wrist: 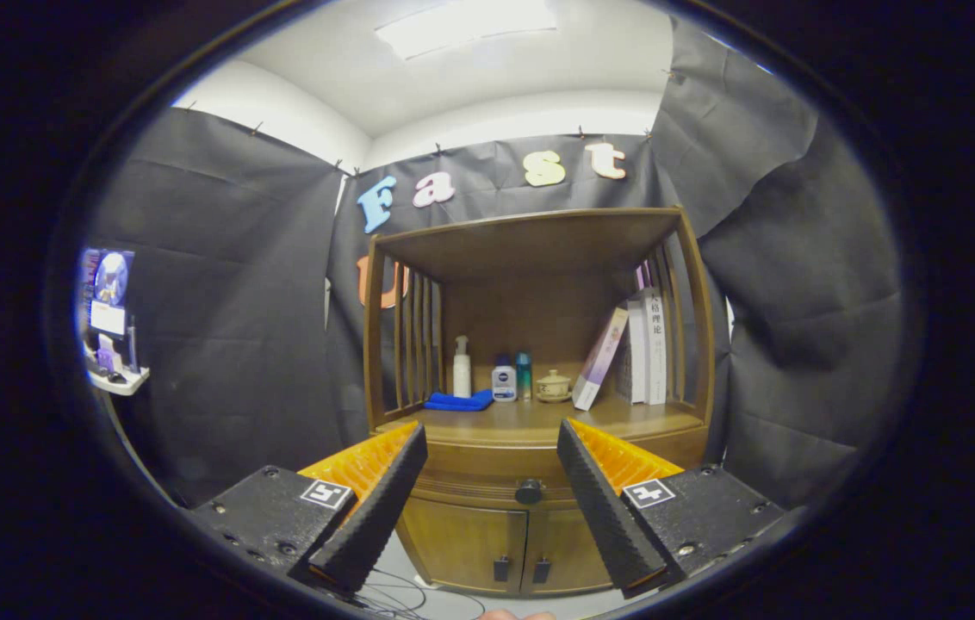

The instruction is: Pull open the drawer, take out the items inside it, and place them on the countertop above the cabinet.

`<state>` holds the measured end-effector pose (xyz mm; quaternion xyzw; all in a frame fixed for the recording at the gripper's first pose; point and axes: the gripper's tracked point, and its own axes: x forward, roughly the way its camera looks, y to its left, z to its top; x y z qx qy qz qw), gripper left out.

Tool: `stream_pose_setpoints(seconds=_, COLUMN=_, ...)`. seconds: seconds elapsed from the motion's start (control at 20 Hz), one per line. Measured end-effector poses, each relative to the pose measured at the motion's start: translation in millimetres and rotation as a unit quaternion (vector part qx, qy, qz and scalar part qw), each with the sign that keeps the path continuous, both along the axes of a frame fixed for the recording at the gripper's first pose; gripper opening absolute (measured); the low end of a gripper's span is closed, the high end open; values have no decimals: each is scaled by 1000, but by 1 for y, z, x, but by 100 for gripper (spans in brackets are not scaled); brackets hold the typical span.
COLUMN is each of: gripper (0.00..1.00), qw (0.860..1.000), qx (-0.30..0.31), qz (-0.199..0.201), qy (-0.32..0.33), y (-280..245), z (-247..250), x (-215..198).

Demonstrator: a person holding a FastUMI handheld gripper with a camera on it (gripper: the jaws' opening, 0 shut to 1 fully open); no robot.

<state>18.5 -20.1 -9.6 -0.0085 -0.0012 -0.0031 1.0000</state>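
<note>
- The gripper point(492, 439) is nearest the camera, its two fingers spread wide apart with nothing between them; they hold nothing and touch nothing.
- The wooden cabinet point(539, 413) stands just ahead of the fingers, against the black cloth wall, and serves as the landmark for all else.
- The drawer point(487, 487) runs across the cabinet's front just under the countertop and is closed; what lies inside it cannot be seen.
- The drawer's dark round knob point(529, 491) sits at the middle of the cabinet front, in the gap between the two fingers and beyond them.
- Two lower doors point(509, 547) sit under the drawer, each with a small dark handle near the centre seam.
- The countertop point(530, 422) is the cabinet's open shelf above the drawer, roofed by a wooden top and flanked by slatted sides.
- On the countertop, from the cabinet's left side: a folded blue cloth point(459, 400), a white pump bottle point(462, 367) behind it, a small white-and-blue jar point(504, 380), a teal bottle point(524, 375) and a small lidded ceramic pot point(553, 387).
- At the cabinet's right side stand several books point(648, 346), with one more book point(599, 357) leaning against them.
- Well to the left of the cabinet, a small white shelf point(115, 381) hangs on the cloth wall with small items on it.
</note>
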Motion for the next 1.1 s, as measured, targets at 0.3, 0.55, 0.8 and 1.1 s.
stream_pose_setpoints(seconds=0.3, gripper=99, qw=1000, qx=-9, qz=7, qy=9, y=-5, z=-16, x=33)
stream_pose_setpoints(seconds=0.55, gripper=99, qw=999, qx=-15, qz=1, qy=39, y=-18, z=-52, x=86)
stream_pose_setpoints(seconds=0.8, gripper=99, qw=996, qx=-34, qz=-20, qy=86, y=-32, z=-104, x=141)
stream_pose_setpoints(seconds=1.1, gripper=92, qw=986, qx=-31, qz=-57, qy=151, y=-62, z=-172, x=174)
